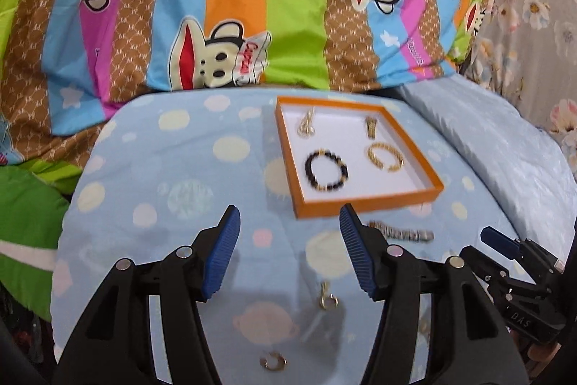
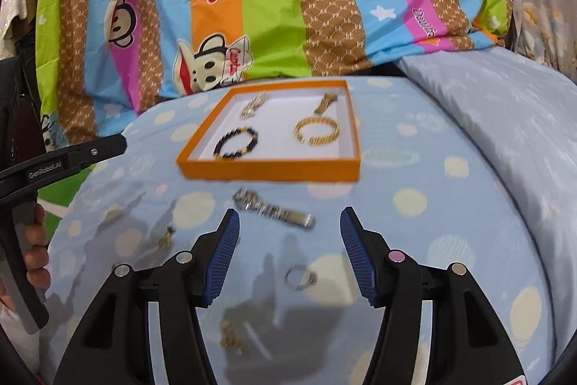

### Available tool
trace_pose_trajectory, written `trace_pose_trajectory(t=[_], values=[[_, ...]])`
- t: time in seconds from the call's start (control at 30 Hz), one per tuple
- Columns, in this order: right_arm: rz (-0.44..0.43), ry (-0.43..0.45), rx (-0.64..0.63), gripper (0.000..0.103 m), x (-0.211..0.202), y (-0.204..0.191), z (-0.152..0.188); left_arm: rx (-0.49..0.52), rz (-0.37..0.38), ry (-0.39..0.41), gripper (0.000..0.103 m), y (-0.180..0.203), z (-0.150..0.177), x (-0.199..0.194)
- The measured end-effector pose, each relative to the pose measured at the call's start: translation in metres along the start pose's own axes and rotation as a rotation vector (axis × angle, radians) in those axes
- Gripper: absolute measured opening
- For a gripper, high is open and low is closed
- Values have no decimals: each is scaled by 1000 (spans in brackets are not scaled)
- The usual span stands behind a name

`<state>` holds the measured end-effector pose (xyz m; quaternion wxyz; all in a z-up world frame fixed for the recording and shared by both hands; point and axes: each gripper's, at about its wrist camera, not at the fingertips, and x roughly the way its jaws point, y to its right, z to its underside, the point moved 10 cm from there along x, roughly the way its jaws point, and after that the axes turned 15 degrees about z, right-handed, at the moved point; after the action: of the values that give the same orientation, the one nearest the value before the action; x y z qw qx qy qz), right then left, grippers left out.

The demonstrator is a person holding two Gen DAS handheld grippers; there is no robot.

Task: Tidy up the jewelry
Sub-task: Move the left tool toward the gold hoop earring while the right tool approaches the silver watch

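Observation:
An orange tray point(image 1: 368, 204) point(image 2: 267, 170) with a white floor lies on the dotted blue cloth. It holds a black bead bracelet point(image 1: 326, 170) point(image 2: 236, 143), a gold bracelet point(image 1: 385, 156) point(image 2: 317, 130) and two small pieces at its far side. Loose on the cloth in front of it are a silver watch band point(image 1: 400, 232) point(image 2: 274, 210), a silver ring point(image 2: 299, 276), gold earrings point(image 1: 328, 300) point(image 1: 273, 361) and a gold chain point(image 2: 230, 338). My left gripper point(image 1: 289, 211) and my right gripper point(image 2: 289, 212) hover open above the cloth, holding nothing.
A bright striped cartoon quilt point(image 1: 252, 6) rises behind the cloth. A pale blue pillow point(image 2: 505, 132) lies to the right. In the right wrist view a hand point(image 2: 36, 262) holds the left gripper's black housing point(image 2: 65, 165) at the left edge.

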<state>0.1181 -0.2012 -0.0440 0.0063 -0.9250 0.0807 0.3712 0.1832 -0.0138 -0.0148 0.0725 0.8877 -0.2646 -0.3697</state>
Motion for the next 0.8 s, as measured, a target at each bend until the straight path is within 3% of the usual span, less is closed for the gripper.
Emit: trace_pose_trajectory(t=[0.23, 0.43, 0.8], values=[[-33, -45, -12, 58, -2, -18, 31, 4, -21, -56, 55, 8, 34, 5], [-33, -53, -32, 58, 2, -22, 38, -10, -25, -98, 55, 8, 56, 9], [-56, -42, -137, 58, 46, -25, 0, -29, -56, -166, 55, -4, 89, 12]])
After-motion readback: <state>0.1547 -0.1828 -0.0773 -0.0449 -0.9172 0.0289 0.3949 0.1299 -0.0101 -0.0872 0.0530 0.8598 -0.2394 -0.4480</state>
